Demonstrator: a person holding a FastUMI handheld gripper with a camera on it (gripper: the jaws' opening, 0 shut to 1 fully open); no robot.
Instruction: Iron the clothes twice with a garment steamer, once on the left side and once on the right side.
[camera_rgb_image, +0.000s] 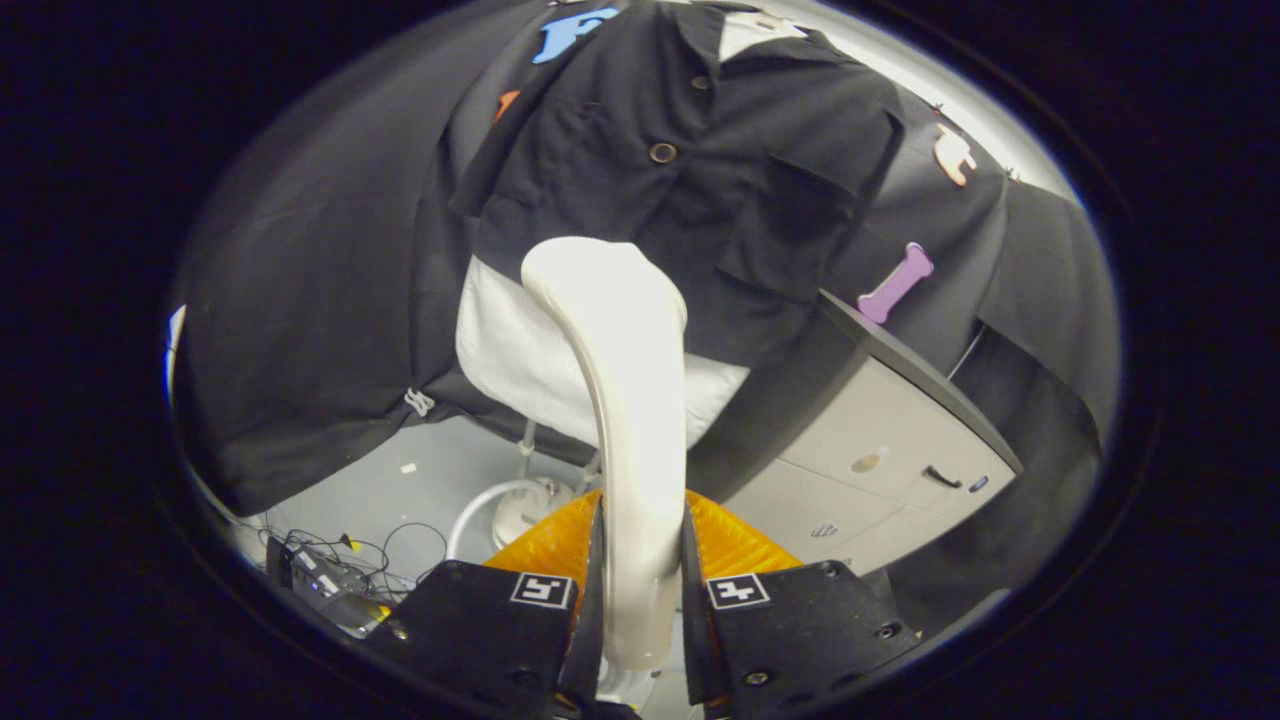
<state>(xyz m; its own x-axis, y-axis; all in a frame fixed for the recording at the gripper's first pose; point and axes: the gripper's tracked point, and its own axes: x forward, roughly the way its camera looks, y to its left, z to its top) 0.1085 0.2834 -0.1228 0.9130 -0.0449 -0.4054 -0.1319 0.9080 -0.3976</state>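
Observation:
A cream-white garment steamer (625, 380) stands up between my fingers, its handle clamped by both, and my gripper (641, 590) is shut on it. Its rounded head rises to the lower left front of a black buttoned shirt (690, 190) hanging beyond the fingers. The head sits close to the shirt's hem, just left of the button row; whether it touches the cloth I cannot tell. A white garment (510, 360) shows under the shirt's hem, partly hidden by the steamer.
A grey-topped cabinet (880, 440) with drawers stands to the right of the shirt. Below, on the grey floor (400, 490), stand a white stand base with a curved hose (520, 510) and a tangle of cables with a small device (330, 570).

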